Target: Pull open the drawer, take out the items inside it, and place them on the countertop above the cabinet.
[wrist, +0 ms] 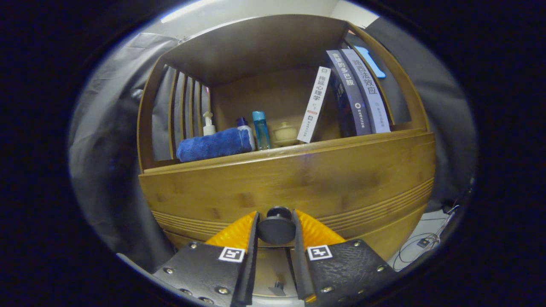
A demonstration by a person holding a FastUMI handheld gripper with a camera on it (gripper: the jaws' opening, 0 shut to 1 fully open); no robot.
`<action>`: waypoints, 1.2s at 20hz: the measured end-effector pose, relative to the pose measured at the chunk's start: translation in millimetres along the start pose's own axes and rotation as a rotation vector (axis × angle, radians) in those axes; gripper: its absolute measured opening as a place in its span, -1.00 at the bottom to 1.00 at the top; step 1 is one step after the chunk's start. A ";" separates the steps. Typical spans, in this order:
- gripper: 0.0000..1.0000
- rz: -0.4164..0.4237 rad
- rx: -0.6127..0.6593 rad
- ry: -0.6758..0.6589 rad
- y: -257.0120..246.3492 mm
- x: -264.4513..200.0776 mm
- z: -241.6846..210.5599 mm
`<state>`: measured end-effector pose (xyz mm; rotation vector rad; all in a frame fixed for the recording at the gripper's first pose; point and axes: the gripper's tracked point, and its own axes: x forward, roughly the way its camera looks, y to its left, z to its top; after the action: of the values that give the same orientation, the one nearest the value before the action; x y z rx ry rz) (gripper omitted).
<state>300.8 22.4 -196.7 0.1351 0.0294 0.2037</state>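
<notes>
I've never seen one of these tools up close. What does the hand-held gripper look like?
The hand-held gripper has two flat, wedge-shaped fingers running forward side by side. Each is bolted with shiny screws to a dark, leathery-textured plate. Each plate carries a small square black-and-white coded marker.

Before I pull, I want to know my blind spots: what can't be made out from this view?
- Drawer contents: hidden behind the closed wooden drawer front in the gripper view.
- Knob: between the gripper fingers; whether both actually press on it can't be told.
- Small cup: too small and dim, at the back of the shelf.
- White pump bottle: lower part hidden by the rolled blue towel.
</notes>
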 end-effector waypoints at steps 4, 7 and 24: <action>-0.34 -0.028 0.009 0.022 -1.1 -10.2 0.7; -0.34 -0.038 0.015 0.030 2.5 -33.9 -2.8; -0.54 -0.116 -0.048 0.019 14.3 -170.0 -16.9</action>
<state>130.7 3.9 -208.9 0.0838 0.0514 0.0897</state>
